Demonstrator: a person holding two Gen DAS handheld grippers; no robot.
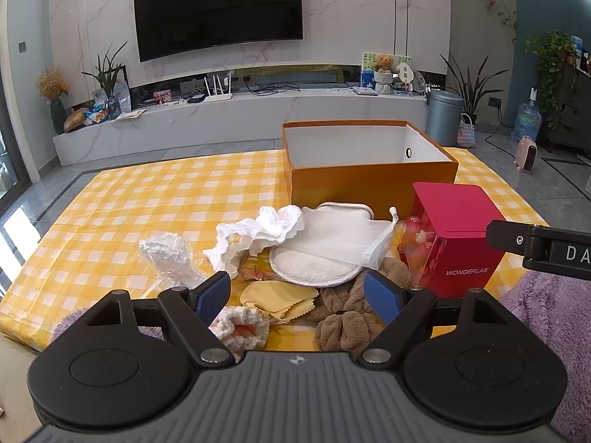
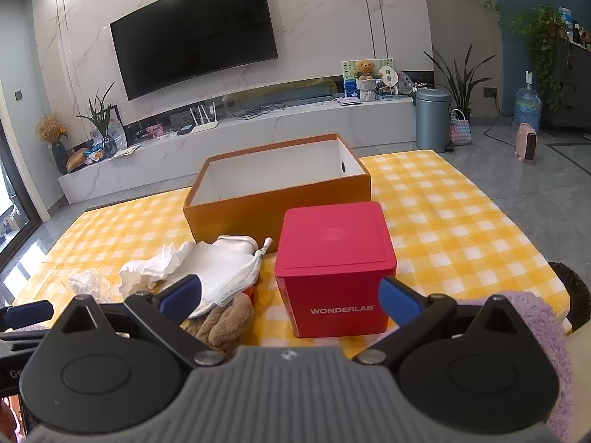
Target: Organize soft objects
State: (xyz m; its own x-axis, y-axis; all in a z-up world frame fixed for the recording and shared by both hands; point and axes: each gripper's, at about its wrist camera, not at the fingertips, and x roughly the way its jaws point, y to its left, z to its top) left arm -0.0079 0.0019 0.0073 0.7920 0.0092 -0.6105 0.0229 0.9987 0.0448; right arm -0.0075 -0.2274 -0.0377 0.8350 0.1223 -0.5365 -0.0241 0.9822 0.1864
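Soft objects (image 1: 295,258) heaped left of the red WONDERLAB box (image 2: 334,269), orange box (image 2: 273,199) behind it, my left claw (image 1: 299,295) and right claw (image 2: 291,295) both spread apart, empty.

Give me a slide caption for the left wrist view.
Open left gripper hovers over soft items before an empty orange box on checked cloth.

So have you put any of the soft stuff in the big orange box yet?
Not yet. The orange box looks empty. Both the left gripper and right gripper are open, holding nothing. All still left on the checked cloth: the white rag, brown plush, round pad and yellow cloth.
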